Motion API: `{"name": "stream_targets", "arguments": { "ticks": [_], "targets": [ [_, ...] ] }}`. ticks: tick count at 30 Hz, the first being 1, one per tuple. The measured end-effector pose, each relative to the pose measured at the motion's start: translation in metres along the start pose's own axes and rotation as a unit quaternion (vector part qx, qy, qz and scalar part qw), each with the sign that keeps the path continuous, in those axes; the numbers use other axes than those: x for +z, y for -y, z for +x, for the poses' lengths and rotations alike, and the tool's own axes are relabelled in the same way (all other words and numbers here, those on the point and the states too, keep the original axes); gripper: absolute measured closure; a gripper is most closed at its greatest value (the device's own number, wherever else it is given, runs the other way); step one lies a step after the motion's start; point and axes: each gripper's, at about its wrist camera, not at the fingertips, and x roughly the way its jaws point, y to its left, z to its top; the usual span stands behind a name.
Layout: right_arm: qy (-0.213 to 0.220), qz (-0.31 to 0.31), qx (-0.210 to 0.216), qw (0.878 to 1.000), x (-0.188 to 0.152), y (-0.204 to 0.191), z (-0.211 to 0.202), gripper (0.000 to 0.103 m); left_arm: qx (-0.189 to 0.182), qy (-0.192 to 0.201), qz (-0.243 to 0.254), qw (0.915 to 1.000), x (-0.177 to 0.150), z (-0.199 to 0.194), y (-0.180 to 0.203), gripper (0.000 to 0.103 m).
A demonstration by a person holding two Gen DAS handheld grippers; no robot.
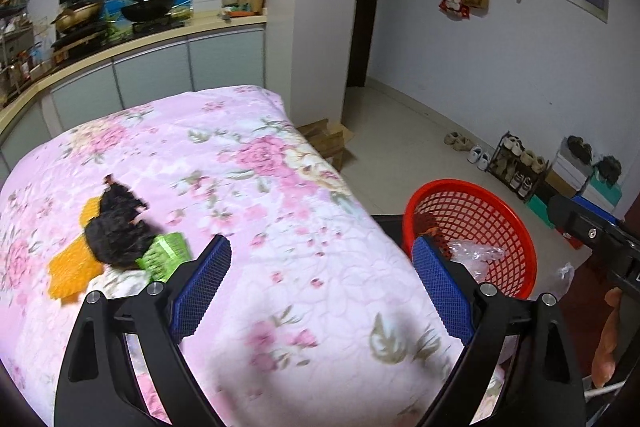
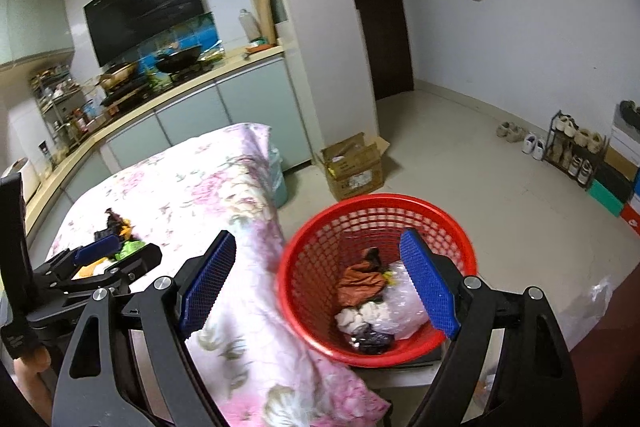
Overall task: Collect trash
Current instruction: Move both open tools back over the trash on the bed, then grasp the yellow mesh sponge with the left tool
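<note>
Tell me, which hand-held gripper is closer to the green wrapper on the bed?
Left. The left hand-held gripper is open with one pad just beside the green wrapper. The right hand-held gripper is open over near the red basket.

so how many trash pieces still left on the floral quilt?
3, clustered at its left side: an orange wrapper, a dark crumpled piece lying on it, and a green packet beside that. More may hide underneath.
</note>
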Motion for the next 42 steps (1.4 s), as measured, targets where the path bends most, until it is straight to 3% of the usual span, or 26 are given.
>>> {"name": "stream_targets", "arguments": {
  "ticks": [12,24,35,42],
  "targets": [
    [-0.009,-0.046,0.056,0.997,-0.004,-0.068,0.004,0.022,0.042,0.002,-0.048,0.9980,-0.022,-0.026,-0.065,0.014],
    [-0.024,-0.078,0.099,0.992,-0.014,-0.121,0.015,0.022,0.094,-0.004,-0.118,0.9886,-0.054,-0.054,-0.147,0.014],
    [-0.035,-0.089,0.115,0.989,-0.019,-0.136,0.026,0.021,0.149,-0.007,-0.175,0.9732,-0.079,-0.077,-0.214,0.014],
    [-0.040,-0.085,0.116,0.989,-0.019,-0.129,0.032,0.020,0.150,-0.010,-0.189,0.9704,-0.072,-0.073,-0.236,0.014]
  ]
}}
